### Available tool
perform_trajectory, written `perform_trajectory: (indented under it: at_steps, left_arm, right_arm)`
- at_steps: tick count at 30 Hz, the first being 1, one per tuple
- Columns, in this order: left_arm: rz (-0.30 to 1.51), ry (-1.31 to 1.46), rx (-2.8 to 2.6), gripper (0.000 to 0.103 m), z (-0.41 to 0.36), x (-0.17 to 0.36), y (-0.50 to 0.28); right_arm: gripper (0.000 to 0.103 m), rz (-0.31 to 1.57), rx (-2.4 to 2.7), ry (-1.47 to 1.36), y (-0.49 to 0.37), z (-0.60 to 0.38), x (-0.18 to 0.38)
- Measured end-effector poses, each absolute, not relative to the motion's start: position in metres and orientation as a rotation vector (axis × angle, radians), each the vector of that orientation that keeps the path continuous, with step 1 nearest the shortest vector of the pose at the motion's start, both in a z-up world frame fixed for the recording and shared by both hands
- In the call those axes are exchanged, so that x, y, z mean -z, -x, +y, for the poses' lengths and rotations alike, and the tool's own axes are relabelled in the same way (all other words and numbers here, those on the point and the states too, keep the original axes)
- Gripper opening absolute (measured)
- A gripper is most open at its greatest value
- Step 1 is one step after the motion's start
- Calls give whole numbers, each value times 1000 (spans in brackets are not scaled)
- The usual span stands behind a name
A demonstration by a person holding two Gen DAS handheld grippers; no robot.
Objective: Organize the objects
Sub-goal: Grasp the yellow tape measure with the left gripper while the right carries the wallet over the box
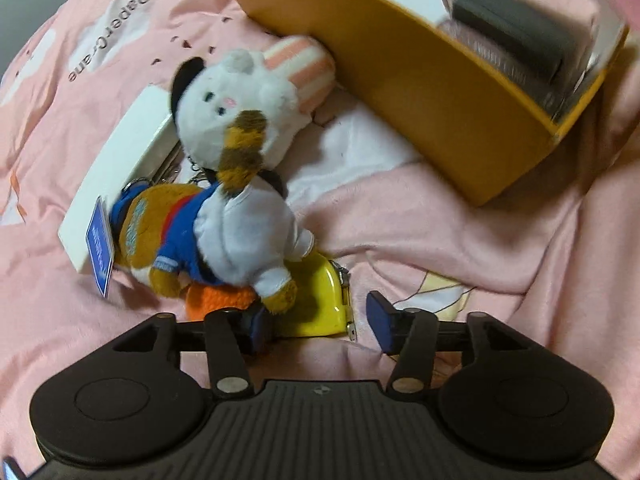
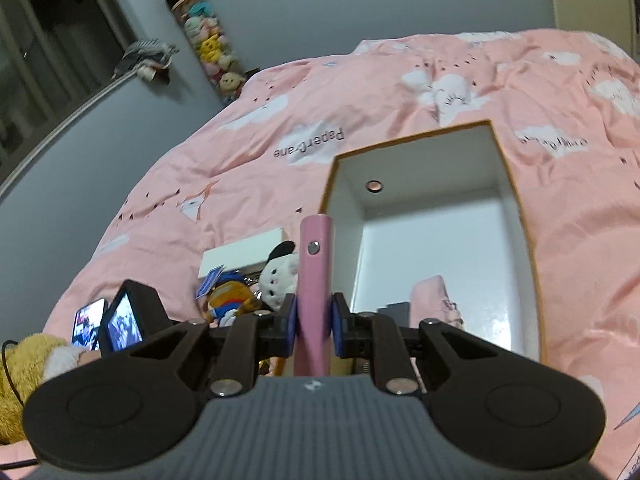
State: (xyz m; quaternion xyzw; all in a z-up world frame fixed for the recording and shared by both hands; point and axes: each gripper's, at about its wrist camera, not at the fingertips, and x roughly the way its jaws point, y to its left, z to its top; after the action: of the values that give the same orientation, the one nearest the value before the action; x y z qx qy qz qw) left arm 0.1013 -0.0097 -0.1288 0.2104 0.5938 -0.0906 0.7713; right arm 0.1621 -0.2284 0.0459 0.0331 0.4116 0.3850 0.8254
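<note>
My left gripper (image 1: 320,326) is open low over the pink bedspread, with a yellow tape measure (image 1: 314,304) between its fingers. A white plush cat (image 1: 236,108), a brown plush in blue clothes (image 1: 160,232) and an orange knitted item (image 1: 218,300) lie just ahead-left. A yellow box (image 1: 420,92) holds a pink comb and a dark item. My right gripper (image 2: 314,322) is shut on a pink handle (image 2: 316,264), held by the left wall of the same open box (image 2: 516,200), white inside.
A white flat box (image 1: 116,168) lies under the plush toys on the bedspread (image 1: 460,240). In the right wrist view, a phone screen (image 2: 86,328) and a yellow plush (image 2: 24,364) sit at lower left; a column of plush toys (image 2: 208,44) hangs on the grey wall.
</note>
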Motion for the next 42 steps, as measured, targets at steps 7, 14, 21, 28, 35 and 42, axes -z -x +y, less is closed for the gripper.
perform_trajectory:
  at_steps: [7,14,21,28,35,42]
  left_arm:
    - [1292,-545,184,56,-15,140,-103]
    - [1287,-527,183,38,11,119,-93]
    - [1192,-708,169,28,-7,115,-73]
    - [1169,-439,106,23,11,91,-81]
    - [1124,45,141,22,54,41,-78]
    - [998,251,227,22,59,-2,-80]
  right_arm:
    - [19,872,-803,-126,-172,-248,-39]
    - [19,863,-773,-142,-177,-264,-38]
    - [19,857,-703,-112,-182,-270,-40]
    - [19,831,-634,25,-198,-270,-54]
    - [19,918,-618,229,-220,-251,-42]
    - [19,1040,-592,450,-235,-213,-14]
